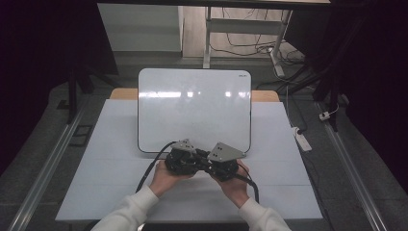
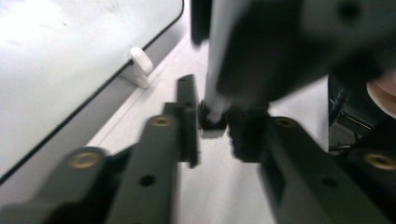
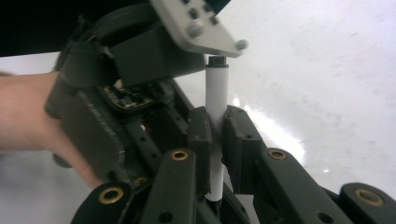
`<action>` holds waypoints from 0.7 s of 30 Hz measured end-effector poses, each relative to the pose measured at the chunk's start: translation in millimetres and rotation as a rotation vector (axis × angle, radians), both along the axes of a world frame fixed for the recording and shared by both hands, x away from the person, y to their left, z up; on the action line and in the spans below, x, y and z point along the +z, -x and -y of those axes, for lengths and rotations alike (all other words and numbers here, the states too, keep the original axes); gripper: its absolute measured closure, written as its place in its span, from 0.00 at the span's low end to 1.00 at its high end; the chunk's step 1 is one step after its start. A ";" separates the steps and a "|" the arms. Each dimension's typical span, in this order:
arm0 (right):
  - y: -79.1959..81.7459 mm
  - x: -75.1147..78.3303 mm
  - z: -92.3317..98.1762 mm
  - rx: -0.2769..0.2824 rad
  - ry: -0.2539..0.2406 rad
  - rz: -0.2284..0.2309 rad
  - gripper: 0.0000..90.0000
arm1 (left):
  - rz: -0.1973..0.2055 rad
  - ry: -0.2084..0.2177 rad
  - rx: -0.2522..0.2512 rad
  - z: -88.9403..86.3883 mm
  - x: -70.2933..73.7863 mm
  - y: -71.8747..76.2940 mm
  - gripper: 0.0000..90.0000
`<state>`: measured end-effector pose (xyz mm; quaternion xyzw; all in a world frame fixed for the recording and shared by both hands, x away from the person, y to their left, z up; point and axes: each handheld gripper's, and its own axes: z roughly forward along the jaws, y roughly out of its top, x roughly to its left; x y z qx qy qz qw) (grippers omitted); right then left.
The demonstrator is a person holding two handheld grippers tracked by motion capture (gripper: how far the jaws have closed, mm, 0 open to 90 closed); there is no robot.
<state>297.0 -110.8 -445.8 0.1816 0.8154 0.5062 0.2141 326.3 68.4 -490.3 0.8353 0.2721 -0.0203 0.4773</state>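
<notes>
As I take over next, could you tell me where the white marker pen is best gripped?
Grip the white marker pen across its smooth round barrel at mid-length, from the side, as the right hand-held gripper does now. The barrel is straight and slim, and this leaves the black cap end free for the left hand-held gripper.

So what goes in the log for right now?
right gripper: shut on white marker | left gripper: at marker's black end | whiteboard: blank

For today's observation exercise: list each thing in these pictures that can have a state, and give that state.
Whiteboard: lying flat on the table, wiped blank.
Marker: upright between both grippers, white barrel, its dark end at the left gripper's jaws.
Right gripper: shut on the marker barrel.
Left gripper: shut on the marker's dark end.
</notes>
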 end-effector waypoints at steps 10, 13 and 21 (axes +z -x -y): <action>-9.5 8.5 21.6 -0.073 -0.055 0.007 0.90 | 0.110 0.004 0.145 -23.8 10.2 20.4 0.30; -14.1 11.2 32.0 -0.111 -0.064 0.009 0.90 | 0.142 -0.047 0.198 -41.8 10.2 30.9 0.25; -28.7 15.3 58.8 -0.206 -0.083 -0.006 0.90 | 0.155 -0.140 0.332 -99.7 2.2 62.0 0.21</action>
